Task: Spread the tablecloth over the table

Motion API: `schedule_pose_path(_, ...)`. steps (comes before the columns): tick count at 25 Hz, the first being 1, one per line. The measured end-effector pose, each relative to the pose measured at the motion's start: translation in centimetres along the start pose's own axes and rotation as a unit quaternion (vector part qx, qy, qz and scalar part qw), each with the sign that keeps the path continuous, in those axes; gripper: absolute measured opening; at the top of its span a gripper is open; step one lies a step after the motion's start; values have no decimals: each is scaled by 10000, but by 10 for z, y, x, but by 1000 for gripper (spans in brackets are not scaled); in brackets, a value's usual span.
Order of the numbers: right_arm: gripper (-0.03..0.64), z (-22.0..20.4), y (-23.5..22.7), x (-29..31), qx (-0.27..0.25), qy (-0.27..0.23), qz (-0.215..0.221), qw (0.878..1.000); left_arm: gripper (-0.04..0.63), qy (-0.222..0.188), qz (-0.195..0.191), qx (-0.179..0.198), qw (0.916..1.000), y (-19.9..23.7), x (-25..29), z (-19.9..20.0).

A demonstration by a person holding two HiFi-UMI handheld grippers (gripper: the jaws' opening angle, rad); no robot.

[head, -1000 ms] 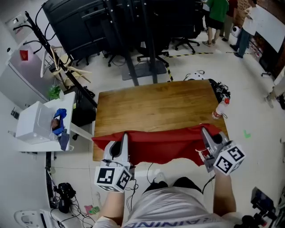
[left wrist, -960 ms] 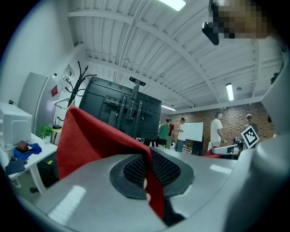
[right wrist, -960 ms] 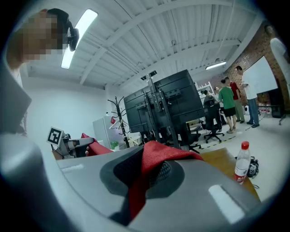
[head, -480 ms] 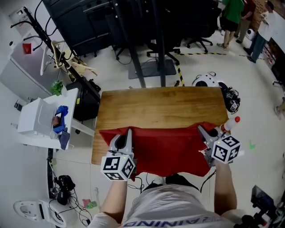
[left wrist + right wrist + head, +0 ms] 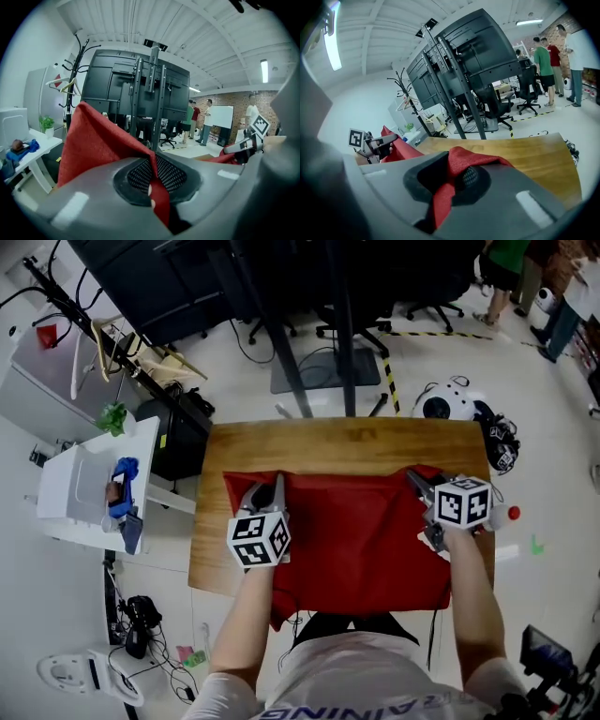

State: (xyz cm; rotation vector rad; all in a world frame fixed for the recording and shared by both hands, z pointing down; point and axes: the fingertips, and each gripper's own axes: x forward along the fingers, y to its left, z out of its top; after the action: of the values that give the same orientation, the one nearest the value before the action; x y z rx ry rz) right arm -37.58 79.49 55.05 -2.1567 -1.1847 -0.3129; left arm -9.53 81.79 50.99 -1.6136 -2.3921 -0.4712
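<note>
Wooden table (image 5: 328,439) in a busy workshop, with the red tablecloth (image 5: 361,540) over its near part and the far strip and left edge bare, so I'd say about half done. The left gripper (image 5: 269,489) and right gripper (image 5: 418,480) each clamp a far corner. The gripper views show the pinch; only the head view shows the coverage.

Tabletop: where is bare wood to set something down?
Bare: on the table, the far strip beyond the red tablecloth and a narrow strip left of it. Crowded: centre and near side under cloth, left gripper and right gripper clamped on its far corners.
</note>
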Motion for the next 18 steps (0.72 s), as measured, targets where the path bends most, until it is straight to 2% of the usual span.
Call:
schedule_pose_path(10, 18, 35, -35, 76, -385, 218, -185, 9989, 20, 195, 227, -208, 9993, 44, 79, 0)
schedule_pose_path(13, 24, 39, -46, 95, -391, 298, -201, 9986, 21, 300, 97, -343, 9989, 54, 105, -7)
schedule_pose_path(14, 41, 38, -50, 101, -291, 328, -149, 9989, 28, 367, -10, -452, 9983, 57, 114, -11)
schedule_pose_path(15, 94, 37, -53, 105, -153, 353, -61, 9992, 51, 456, -124, -585, 9972, 60, 121, -17)
schedule_pose_path(16, 204, 35, -56, 110, -43, 374, 35, 9993, 83, 560, -217, -700, 9957, 62, 127, -24)
schedule_pose_path(17, 265, 32, -57, 113, -26, 405, 106, 9991, 102, 668, -274, -749, 9946, 64, 132, -30)
schedule_pose_path(18, 268, 27, -58, 115, -114, 469, 152, 9987, 111, 770, -300, -727, 9939, 66, 135, -37)
